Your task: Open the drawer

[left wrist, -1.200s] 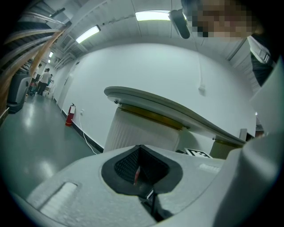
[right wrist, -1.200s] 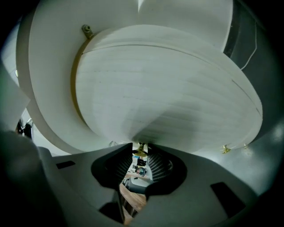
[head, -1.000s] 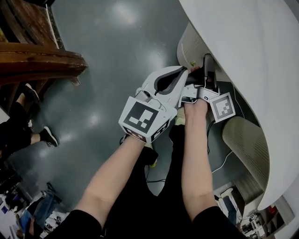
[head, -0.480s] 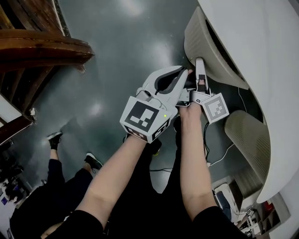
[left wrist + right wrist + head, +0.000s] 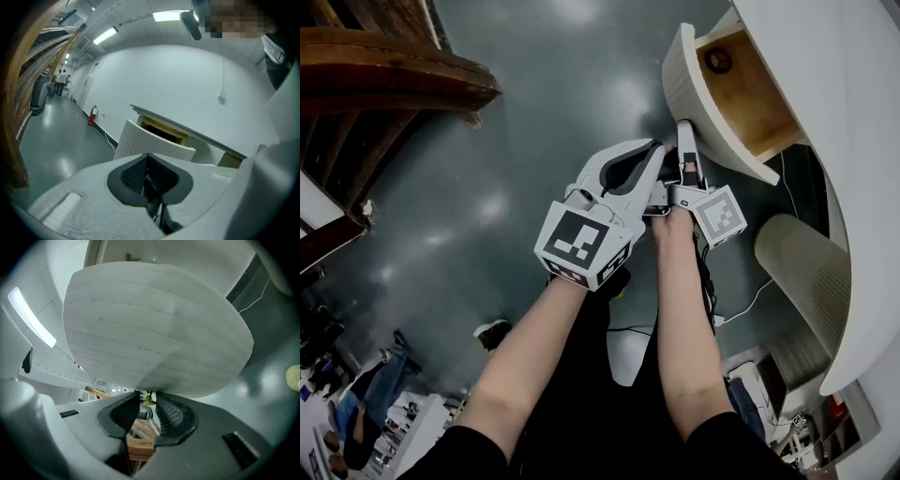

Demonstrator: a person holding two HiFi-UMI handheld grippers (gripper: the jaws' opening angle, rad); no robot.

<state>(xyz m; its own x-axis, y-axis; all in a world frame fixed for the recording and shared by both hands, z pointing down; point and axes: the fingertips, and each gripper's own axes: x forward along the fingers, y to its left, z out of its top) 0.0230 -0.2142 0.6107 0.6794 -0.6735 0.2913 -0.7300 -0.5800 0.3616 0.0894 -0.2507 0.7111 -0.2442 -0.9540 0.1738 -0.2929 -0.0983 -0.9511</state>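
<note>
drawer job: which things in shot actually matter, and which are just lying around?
Part of the job:
- drawer, pulled out
- brass knob on its front
- right gripper, closed on that knob

Just lying about:
- left gripper, shut on nothing
- second ribbed panel beside the drawer
- wooden frame
- fire extinguisher by the far wall

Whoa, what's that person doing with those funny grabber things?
A person holds a grabber in each hand and is opening a drawer in a curved white desk. The right gripper looks pinched on the small brass knob on the drawer's front. The drawer stands partly out, so its wooden inside shows. The left gripper is shut with nothing in it, close beside the right one and not touching the drawer.
</note>
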